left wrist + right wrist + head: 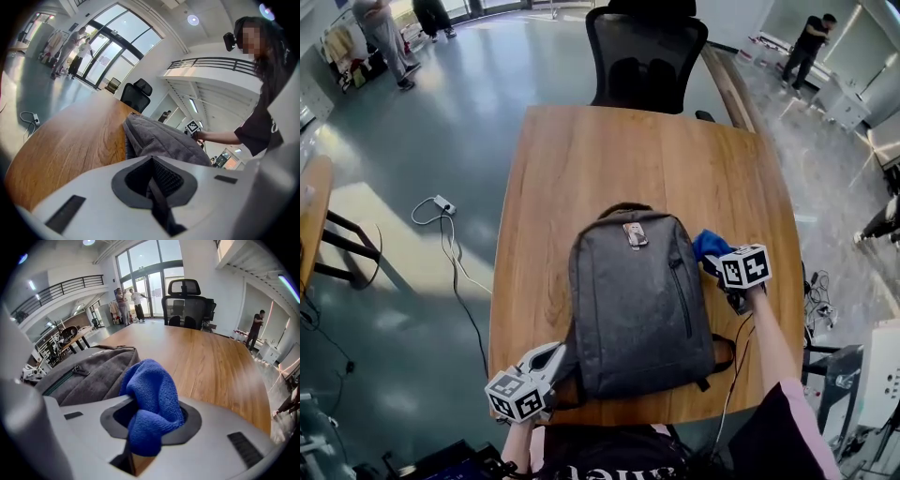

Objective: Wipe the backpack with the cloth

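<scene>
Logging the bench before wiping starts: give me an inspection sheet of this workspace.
Surface: wooden table, bare apart from the job's things.
Job's things: grey backpack lying flat; blue cloth beside its right side.
Clutter: nothing seen.
Grippers: left gripper shut on a black backpack strap; right gripper shut on the cloth.
Cables: power strip and cord on the floor, left.
Surroundings: office chair at far end; people standing beyond.

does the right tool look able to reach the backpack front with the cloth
Probably yes: the right tool holds the cloth beside the backpack, whose front lies bare; left tool pinches its strap.
</scene>
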Demonstrator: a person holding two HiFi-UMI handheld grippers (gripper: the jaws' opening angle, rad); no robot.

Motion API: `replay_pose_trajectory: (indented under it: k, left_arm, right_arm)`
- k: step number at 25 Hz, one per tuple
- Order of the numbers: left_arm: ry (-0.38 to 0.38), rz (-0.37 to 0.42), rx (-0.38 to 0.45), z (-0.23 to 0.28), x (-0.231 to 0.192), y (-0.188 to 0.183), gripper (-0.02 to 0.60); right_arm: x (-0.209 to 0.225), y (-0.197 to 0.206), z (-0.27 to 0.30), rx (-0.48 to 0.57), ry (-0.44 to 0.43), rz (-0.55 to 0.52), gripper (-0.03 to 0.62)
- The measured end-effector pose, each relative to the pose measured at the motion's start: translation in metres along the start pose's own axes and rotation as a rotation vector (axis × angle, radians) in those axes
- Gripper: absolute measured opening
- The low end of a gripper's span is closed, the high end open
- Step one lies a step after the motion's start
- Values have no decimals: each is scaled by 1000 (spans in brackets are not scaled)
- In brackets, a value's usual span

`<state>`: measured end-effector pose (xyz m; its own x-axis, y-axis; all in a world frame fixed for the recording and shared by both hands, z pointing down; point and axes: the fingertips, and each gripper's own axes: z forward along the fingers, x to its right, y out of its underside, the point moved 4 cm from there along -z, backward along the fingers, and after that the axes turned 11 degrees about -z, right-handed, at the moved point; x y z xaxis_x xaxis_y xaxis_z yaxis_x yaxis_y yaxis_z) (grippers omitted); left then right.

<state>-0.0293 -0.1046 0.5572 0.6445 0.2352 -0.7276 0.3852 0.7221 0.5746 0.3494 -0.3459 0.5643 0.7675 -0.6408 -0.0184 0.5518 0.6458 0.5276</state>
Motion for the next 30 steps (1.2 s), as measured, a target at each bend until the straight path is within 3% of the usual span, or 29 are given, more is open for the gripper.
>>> replay_pose_trajectory:
  k: [10,16,30]
  left_arm:
    - [-8,-24,10,2,-21,-12,0]
    - [-20,-25,8,-2,-33,-13,0]
    - [-24,-65,58,-10,-56,-17,0]
  right_arm:
    - [29,-73,27,4,17,-93,123]
    - [34,-94,43,-58,40,-156,123]
    - [-1,-151,76,-123,-19,-313,122]
